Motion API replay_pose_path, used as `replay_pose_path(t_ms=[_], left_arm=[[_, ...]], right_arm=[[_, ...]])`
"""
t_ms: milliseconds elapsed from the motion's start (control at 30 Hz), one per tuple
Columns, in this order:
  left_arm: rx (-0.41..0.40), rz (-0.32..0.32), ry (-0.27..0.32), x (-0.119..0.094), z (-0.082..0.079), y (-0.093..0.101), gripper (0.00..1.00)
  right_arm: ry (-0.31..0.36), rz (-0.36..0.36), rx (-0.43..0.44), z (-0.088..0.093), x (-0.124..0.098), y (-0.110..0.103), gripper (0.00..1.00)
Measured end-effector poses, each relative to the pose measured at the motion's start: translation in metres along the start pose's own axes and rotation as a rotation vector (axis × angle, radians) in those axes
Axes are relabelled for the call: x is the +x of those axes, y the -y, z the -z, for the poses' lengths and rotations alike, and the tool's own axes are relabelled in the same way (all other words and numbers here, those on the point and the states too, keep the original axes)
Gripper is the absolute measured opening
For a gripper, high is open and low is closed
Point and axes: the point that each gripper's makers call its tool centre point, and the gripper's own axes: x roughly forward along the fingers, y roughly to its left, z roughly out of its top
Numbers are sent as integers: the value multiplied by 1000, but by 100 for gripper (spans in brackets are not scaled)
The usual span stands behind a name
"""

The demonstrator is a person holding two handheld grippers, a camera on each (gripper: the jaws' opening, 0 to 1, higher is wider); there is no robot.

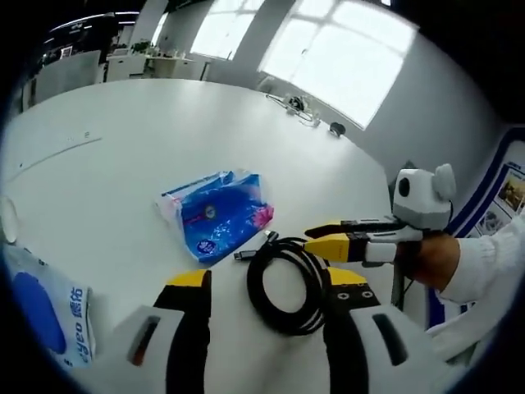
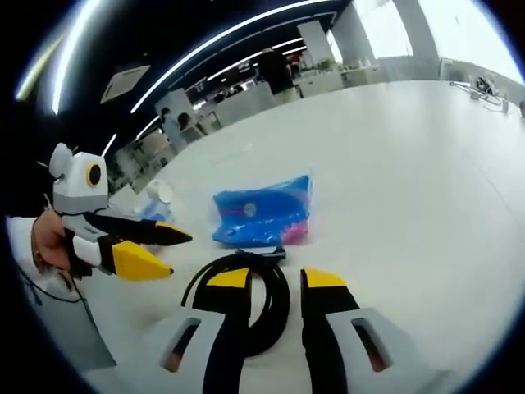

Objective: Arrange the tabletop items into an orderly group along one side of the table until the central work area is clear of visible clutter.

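A black coiled cable [image 1: 287,283] lies on the white table [image 1: 148,139], with its plug pointing at a blue tissue packet [image 1: 220,212] just beyond it. My left gripper [image 1: 269,283] is open, and the coil shows between its two yellow-tipped fingers. From the right my right gripper [image 1: 326,236] reaches over the coil's far edge, its jaws slightly apart. In the right gripper view the right gripper [image 2: 276,283] stands open over the cable [image 2: 279,300]. The blue packet [image 2: 267,212] lies ahead, and the left gripper [image 2: 174,253] comes in open from the left.
A white bag with blue print [image 1: 49,316] lies at the near left. At the table's far edge sit small cables [image 1: 299,105] and a dark mouse [image 1: 336,129]. A person's hand and white sleeve [image 1: 480,263] hold the right gripper. Desks stand beyond the table [image 2: 271,78].
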Motion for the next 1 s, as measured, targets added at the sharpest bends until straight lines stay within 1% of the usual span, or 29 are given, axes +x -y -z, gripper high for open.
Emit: replay_pose_path(t_ms=[100, 167, 200, 267, 300, 333, 400, 467, 533, 567, 600, 667, 1000], left_arm=[[-1, -6, 5, -3, -2, -2, 59], [2, -9, 3, -6, -2, -3, 59], [4, -12, 15, -7, -4, -3, 60], [8, -18, 20, -10, -6, -5, 61], [14, -17, 27, -12, -7, -5, 62], [24, -26, 53, -14, -12, -6, 62], [39, -24, 61, -18, -15, -7, 63], [43, -28, 82, -20, -19, -8, 64], [46, -23, 94, -24, -22, -7, 67], [45, -23, 96, -25, -23, -7, 71], [39, -20, 120, -28, -27, -6, 74], [38, -17, 119, -30, -28, -6, 77], [61, -12, 132, -44, -30, -3, 81]], right_arm=[[-4, -6, -24, -1, 0, -3, 24], [-12, -10, -30, 1, 0, -4, 26], [-11, -11, -30, 0, 0, -4, 26], [-12, -12, -32, 0, -1, -6, 26], [-11, -12, -36, -1, -2, -6, 27], [-11, -13, -37, -1, -2, -7, 26], [-10, -15, -44, -2, -4, -8, 26], [-8, -15, -53, -4, -6, -11, 26], [-3, -15, -54, -5, -7, -11, 26], [0, -15, -54, -6, -8, -11, 26], [2, -16, -54, -7, -8, -11, 26], [7, -17, -57, -8, -9, -13, 26], [3, -29, -87, -12, -13, -19, 33]])
